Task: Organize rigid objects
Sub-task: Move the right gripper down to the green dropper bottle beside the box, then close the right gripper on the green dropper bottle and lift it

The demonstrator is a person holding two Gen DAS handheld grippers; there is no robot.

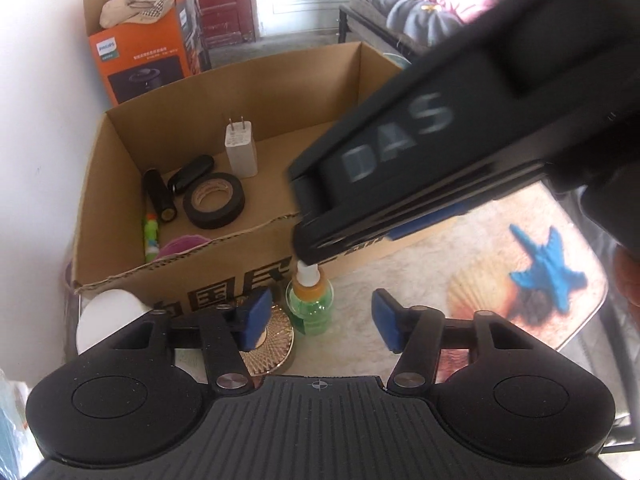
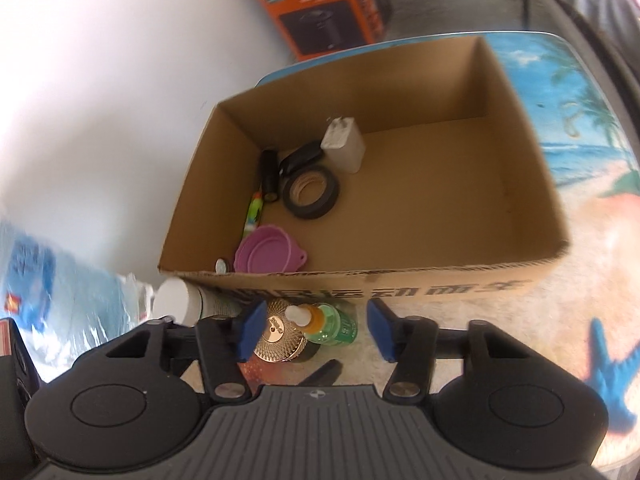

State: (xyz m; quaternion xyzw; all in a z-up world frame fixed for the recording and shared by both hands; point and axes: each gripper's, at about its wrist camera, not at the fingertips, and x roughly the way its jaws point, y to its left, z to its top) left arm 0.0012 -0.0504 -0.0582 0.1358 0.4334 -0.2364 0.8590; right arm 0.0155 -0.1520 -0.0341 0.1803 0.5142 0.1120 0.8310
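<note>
I find my left gripper (image 1: 320, 320) with its blue pads parted and nothing pressed between them. The green spray bottle (image 1: 310, 304) stands in the gap, nearer the left pad and clear of both. A gold round lid (image 1: 272, 344) sits behind the left pad, and a white cap (image 1: 106, 316) lies further out to the left, partly hidden by the gripper body.

Just ahead of the left gripper sits the cardboard box (image 1: 132, 276), its near wall close behind the bottle. Inside, ahead and left of the gripper, I note a roll of black tape (image 1: 214, 200), a white charger plug (image 1: 240, 152) standing upright, a black cylinder (image 1: 160, 196) and a small black oval item (image 1: 190, 172).

My right gripper (image 2: 314, 328) crosses the left camera's view from upper right, its tip directly above the bottle's white nozzle; whether it touches I cannot tell. From its own camera its pads stand apart, gripping nothing. The bottle lies in that gap, toward the left pad, with the gold lid against it on the left.

Beyond the right gripper, a pink collapsible cup (image 2: 266, 248) rests in the box's near left corner. An orange carton (image 2: 320, 8) stands far ahead, behind the box.
</note>
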